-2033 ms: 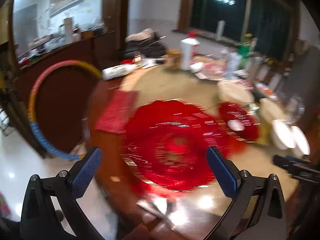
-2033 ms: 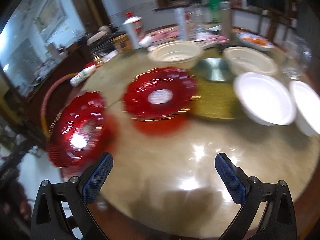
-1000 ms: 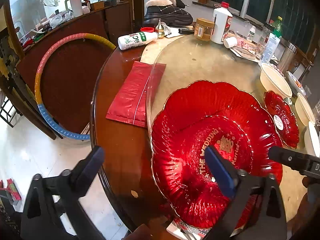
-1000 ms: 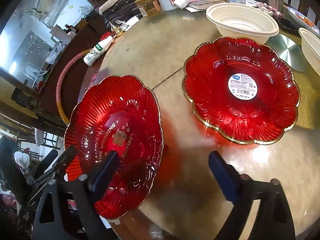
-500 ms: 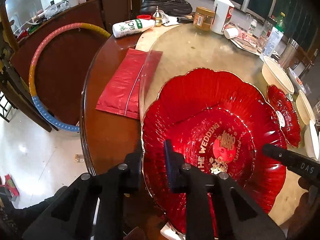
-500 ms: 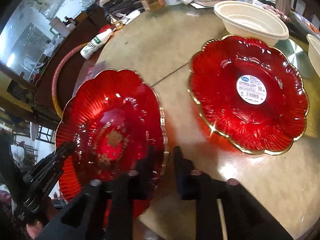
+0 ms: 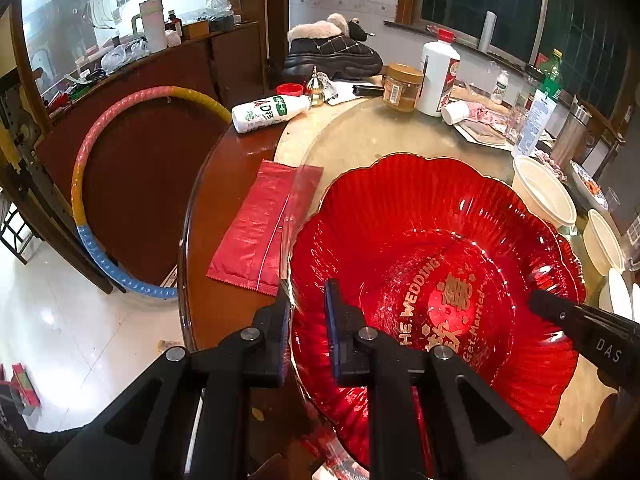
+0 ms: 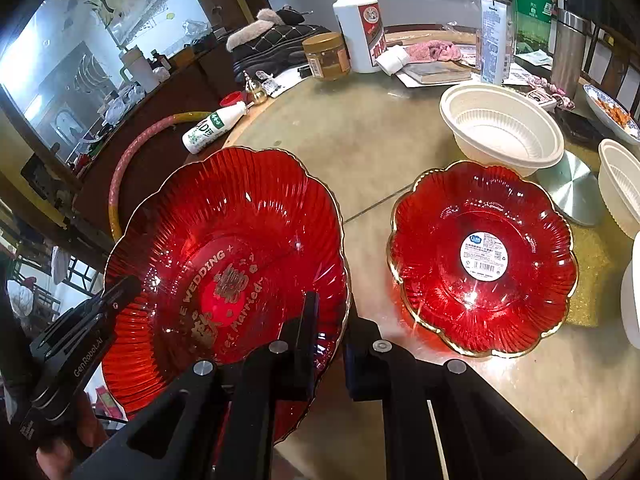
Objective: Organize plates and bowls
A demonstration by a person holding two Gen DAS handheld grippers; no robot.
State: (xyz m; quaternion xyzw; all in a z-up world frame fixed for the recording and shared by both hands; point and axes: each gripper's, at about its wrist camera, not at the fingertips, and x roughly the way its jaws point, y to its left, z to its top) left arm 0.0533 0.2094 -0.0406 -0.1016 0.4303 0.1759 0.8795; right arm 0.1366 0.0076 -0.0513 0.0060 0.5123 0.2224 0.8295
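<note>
Round, cluttered dining table (image 8: 360,148) with a glossy beige top fills both views, window and cabinets behind. Your left gripper (image 7: 306,320) has its blue-padded fingers nearly together, clamped across the rim of the large red scalloped plastic plate with gold wedding lettering (image 7: 420,240); your right gripper (image 8: 330,336) pinches the opposite rim of that plate (image 8: 224,240) just as tightly, one finger inside the bowl of the plate and one outside. So both hands hold one plate, which sits at the near table edge, lower left in the right wrist view (whether it is already lifted off the top I cannot tell).

What matters next: the smaller red scalloped plate with a white barcode sticker (image 8: 484,260) lies to the right of the held plate, lower right of that frame, just apart from it and nearer your right gripper. Both plates are round and face up, so neither has a long axis; the gold lettering reads toward your side. Beyond it, a cream ribbed plastic bowl (image 8: 504,128) sits at upper right, with a second cream bowl (image 8: 620,184) at the right edge. A red plastic pouch (image 7: 264,224) lies left of the held plate in the left wrist view.
</note>
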